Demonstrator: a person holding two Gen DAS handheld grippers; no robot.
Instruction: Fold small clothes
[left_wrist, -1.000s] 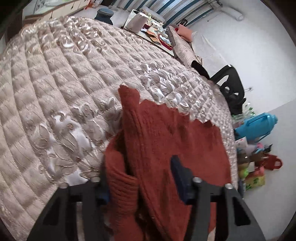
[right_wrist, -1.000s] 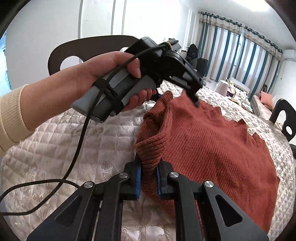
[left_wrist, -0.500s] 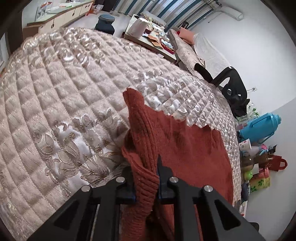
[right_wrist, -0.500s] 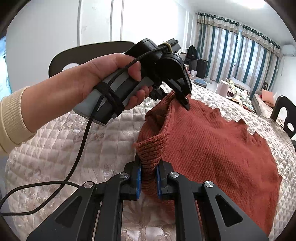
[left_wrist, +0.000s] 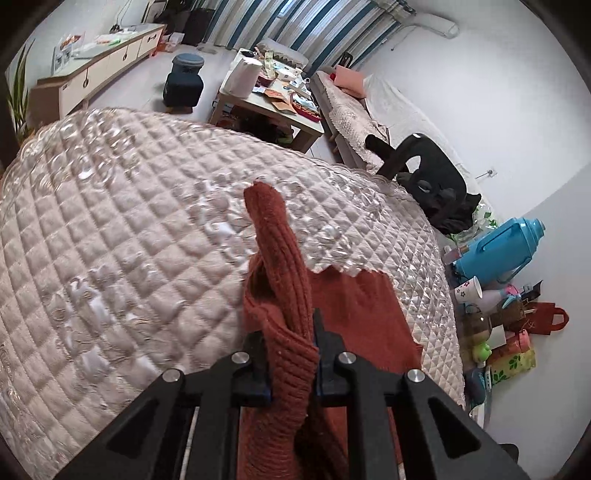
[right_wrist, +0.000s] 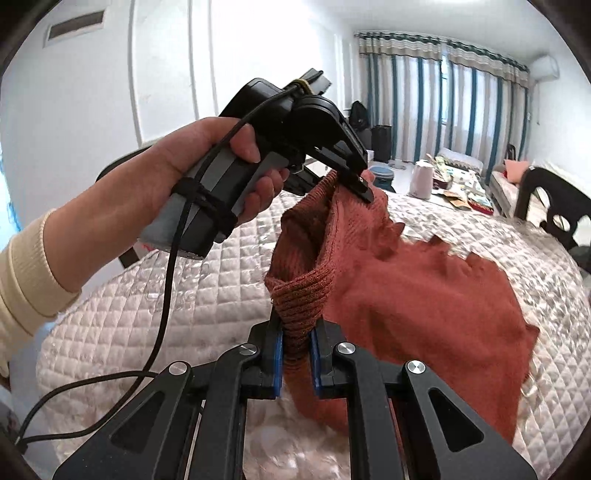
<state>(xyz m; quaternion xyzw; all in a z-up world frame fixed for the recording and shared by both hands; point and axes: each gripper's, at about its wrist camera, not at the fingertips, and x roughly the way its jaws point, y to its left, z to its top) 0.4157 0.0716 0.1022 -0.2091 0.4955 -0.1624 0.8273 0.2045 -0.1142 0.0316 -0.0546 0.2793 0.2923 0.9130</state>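
Item: rust-red knitted garment (right_wrist: 391, 291), ribbed at one hem, zigzag-edged along another. Location: partly lifted off the quilted beige cover (left_wrist: 122, 229) of the bench, its lower part trailing on the cover toward the right edge.

Left gripper (left_wrist: 290, 356): jaws pressed together on a ribbed fold of the garment; a tongue of knit stands up beyond the jaws. In the right wrist view this gripper (right_wrist: 360, 186) is held in the person's left hand (right_wrist: 207, 177), pinching the garment's upper corner above the bench; a black cable (right_wrist: 162, 325) hangs from its handle.

Right gripper (right_wrist: 297, 349): jaws, with blue pads (right_wrist: 277, 363), pinching the ribbed hem of the garment, nearer the near edge of the bench.

Surroundings: dark chair (left_wrist: 428, 173) at the far right edge of the bench. Low table (left_wrist: 269, 107) beyond, carrying a white kettle (left_wrist: 245, 75) and scattered papers. Blue thermos jug (left_wrist: 498, 251) on the floor by the wall, with a paper cup (left_wrist: 467, 290) beside it and a red bag (left_wrist: 546, 317) nearby; their contents cannot be told. Striped curtains (right_wrist: 443, 96) at the far wall.
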